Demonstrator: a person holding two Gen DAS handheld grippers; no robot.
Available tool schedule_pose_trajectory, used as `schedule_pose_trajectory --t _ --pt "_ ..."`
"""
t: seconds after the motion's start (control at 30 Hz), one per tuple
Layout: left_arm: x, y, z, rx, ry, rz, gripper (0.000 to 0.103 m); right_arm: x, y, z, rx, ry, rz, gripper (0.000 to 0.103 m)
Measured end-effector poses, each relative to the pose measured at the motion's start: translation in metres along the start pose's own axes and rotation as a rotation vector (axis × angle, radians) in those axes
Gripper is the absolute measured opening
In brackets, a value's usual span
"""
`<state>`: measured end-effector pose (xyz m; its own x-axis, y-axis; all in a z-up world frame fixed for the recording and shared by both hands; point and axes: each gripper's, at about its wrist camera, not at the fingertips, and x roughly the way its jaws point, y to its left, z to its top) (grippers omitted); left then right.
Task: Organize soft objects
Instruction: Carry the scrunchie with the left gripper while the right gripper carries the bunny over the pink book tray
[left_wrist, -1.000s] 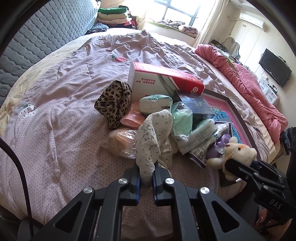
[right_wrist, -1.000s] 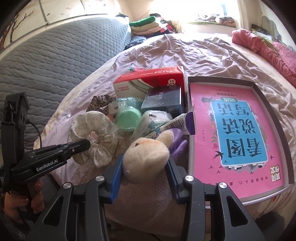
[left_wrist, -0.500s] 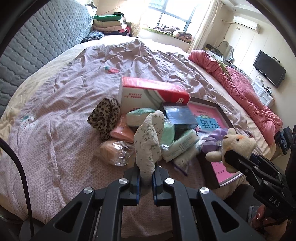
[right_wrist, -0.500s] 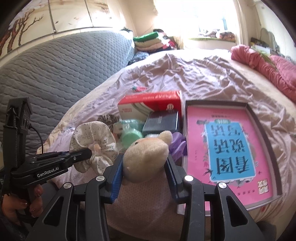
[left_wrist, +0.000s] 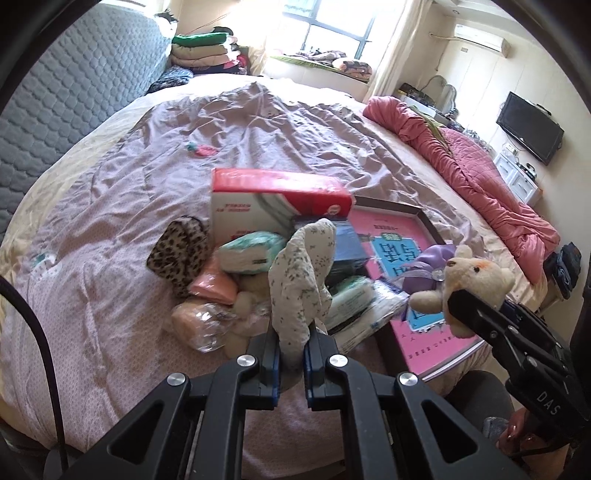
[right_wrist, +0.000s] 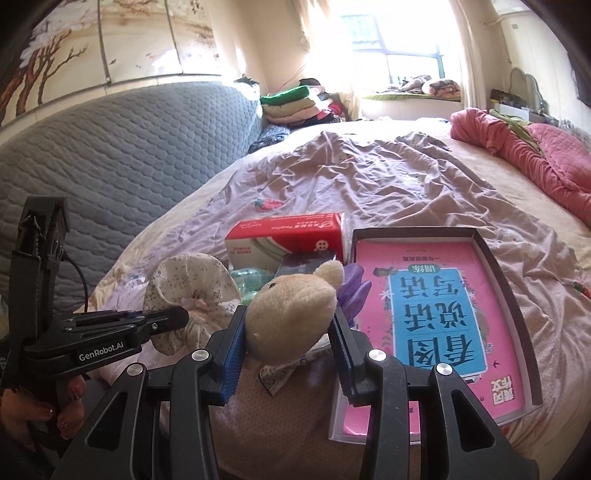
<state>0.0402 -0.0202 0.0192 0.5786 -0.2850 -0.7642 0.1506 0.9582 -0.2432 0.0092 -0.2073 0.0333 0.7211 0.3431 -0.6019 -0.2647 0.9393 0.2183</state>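
Both items have come up off the pile on the bed (left_wrist: 110, 229) since a second ago. Left gripper (left_wrist: 291, 354) clamped on the floral fabric scrunchie (left_wrist: 303, 280); right gripper (right_wrist: 288, 354) squeezing the plush bear (right_wrist: 291, 314), both held clear above the clutter. Pickup looks done; carrying to a sorting spot likely follows.

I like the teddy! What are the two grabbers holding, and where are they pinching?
The left gripper pinches the flowery scrunchie by its bottom edge. The right gripper squeezes the teddy bear by the sides of its head.
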Motion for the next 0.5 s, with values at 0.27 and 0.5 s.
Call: schedule_pose_trajectory --t 0.27,0.5 --pt "0.001 -0.041 0.011 0.066 -0.011 -0.036 0.009 -0.015 -0.025 0.006 0.056 -0.04 -0.022 0.044" --pt "0.016 -0.083 0.016 0.132 0.004 -0.072 0.009 -0.026 -0.076 0.006 0.159 -0.056 -0.087 0.044"
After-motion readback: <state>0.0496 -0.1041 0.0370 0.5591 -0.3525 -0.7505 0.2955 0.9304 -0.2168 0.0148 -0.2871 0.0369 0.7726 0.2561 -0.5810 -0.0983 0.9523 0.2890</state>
